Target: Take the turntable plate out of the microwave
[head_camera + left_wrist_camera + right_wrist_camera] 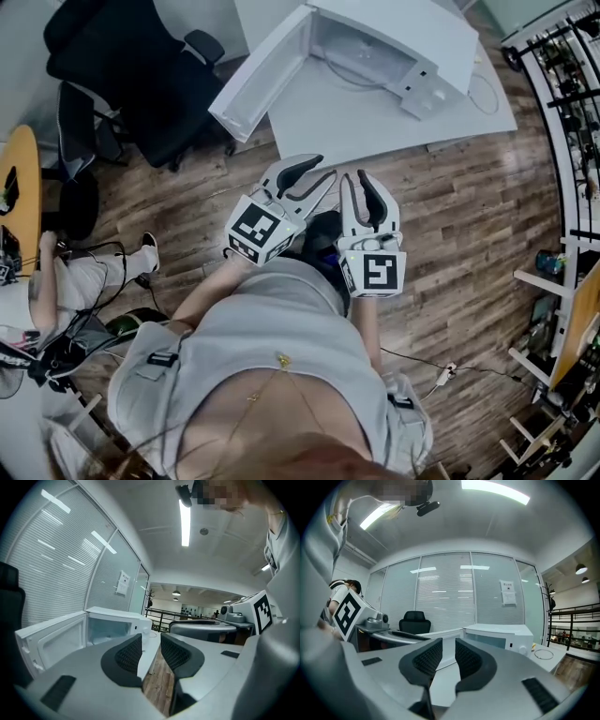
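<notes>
Plainly, left tool [314, 173] and right tool [360, 180] slightly parted, empty, microwave [375, 56] open, plate inside indiscernible.

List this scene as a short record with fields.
microwave: on the white table, ahead of both grippers
door: wide open
turntable plate: cannot be made out inside
left gripper: open, nothing between its jaws
right gripper: open, nothing between its jaws, beside the left one
office chair: black, left of the table
</notes>
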Available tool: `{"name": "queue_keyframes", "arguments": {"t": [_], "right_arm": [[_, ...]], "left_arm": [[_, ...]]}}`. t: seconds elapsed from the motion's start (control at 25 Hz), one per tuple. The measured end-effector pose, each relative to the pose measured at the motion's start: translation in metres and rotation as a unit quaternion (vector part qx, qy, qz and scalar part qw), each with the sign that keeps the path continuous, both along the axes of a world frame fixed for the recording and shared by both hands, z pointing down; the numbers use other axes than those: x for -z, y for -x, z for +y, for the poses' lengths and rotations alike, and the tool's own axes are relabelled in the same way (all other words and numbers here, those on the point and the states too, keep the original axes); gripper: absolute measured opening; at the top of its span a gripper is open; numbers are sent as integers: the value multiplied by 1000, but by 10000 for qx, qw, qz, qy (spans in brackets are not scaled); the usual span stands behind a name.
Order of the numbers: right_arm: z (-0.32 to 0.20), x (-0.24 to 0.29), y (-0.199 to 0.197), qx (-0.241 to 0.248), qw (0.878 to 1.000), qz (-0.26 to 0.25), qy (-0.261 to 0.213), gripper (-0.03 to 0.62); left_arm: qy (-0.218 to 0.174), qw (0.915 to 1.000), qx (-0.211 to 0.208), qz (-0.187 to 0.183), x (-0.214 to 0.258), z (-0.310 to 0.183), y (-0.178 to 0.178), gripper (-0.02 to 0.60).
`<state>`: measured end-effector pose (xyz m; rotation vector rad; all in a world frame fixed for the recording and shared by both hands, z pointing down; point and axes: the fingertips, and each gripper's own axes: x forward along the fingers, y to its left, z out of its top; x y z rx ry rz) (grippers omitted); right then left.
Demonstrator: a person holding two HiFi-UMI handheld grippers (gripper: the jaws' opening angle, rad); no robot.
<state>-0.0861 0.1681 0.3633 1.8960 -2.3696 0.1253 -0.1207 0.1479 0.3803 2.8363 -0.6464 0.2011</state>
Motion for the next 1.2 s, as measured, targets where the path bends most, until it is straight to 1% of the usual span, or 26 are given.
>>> {"name": "queue_keyframes", "arguments": {"t": [0.28, 0.6, 1.0, 1.2], "right_arm": [[-34, 11, -30, 65, 9999, -55, -78, 86], [-61, 16, -59, 218, 9997, -65, -34, 86], [-92, 19, -103, 495, 9988, 18, -31, 86], [-105, 17, -127, 731, 9973, 77, -31, 86]], "left_arm": [[6, 10000, 20, -76, 5, -34, -35, 138], [102, 9999, 112, -36, 7, -61, -68, 138], [48, 9990, 445, -27, 6, -93, -109, 138], [147, 9972, 718, 132, 5, -107, -132, 138]]}}
